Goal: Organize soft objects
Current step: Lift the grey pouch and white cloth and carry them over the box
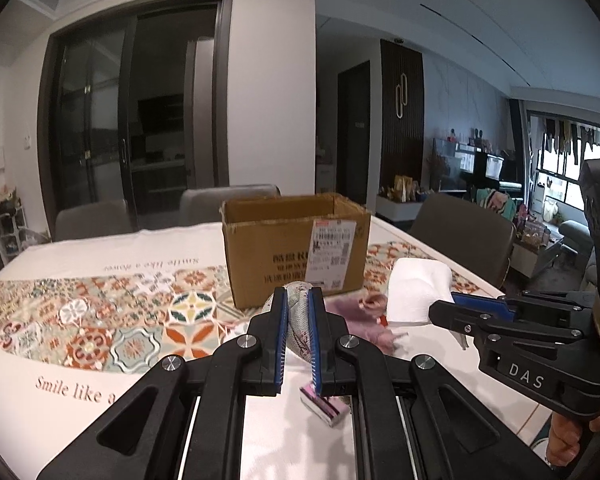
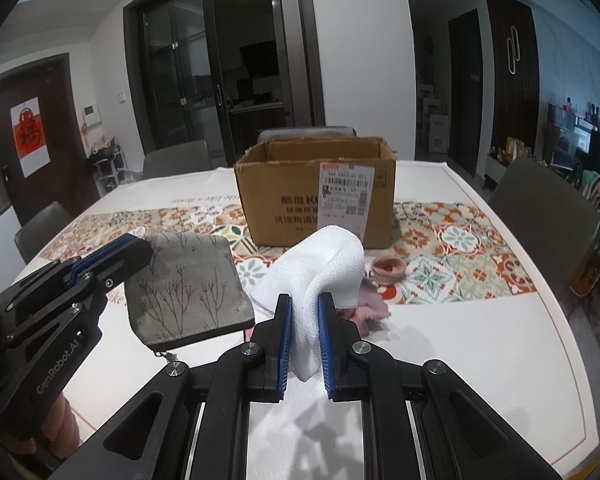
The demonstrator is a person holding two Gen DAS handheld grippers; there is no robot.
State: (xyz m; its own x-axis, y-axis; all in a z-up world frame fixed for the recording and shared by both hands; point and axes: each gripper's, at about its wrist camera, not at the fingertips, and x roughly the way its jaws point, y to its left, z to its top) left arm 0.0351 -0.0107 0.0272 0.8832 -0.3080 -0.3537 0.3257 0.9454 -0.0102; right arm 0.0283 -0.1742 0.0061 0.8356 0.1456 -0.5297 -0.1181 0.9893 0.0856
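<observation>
Both hands are busy here! The left hand-held gripper (image 1: 298, 304) is clamped on a grey pouch (image 2: 188, 280) printed with thin branch patterns, pinching it by one edge so it hangs clear above the counter (image 2: 440, 340), zipper pull dangling at its lower corner. Right beside it, the right hand-held gripper (image 2: 304, 312) has its jaws pressed onto a folded white cloth (image 2: 324, 268), which arches up over the fingertips and droops between them. Straight ahead stands an open cardboard box (image 2: 316, 204) with a shipping label on its near face, sitting on the patterned tile band of the tablecloth. Between the box and the grippers, a small pink hair tie (image 2: 388, 268) lies on the counter, with a lilac fabric piece (image 2: 370, 300) just beside it, partly behind the white cloth. In the left view a small pink-striped packet (image 1: 326, 406) lies under the gripper.
</observation>
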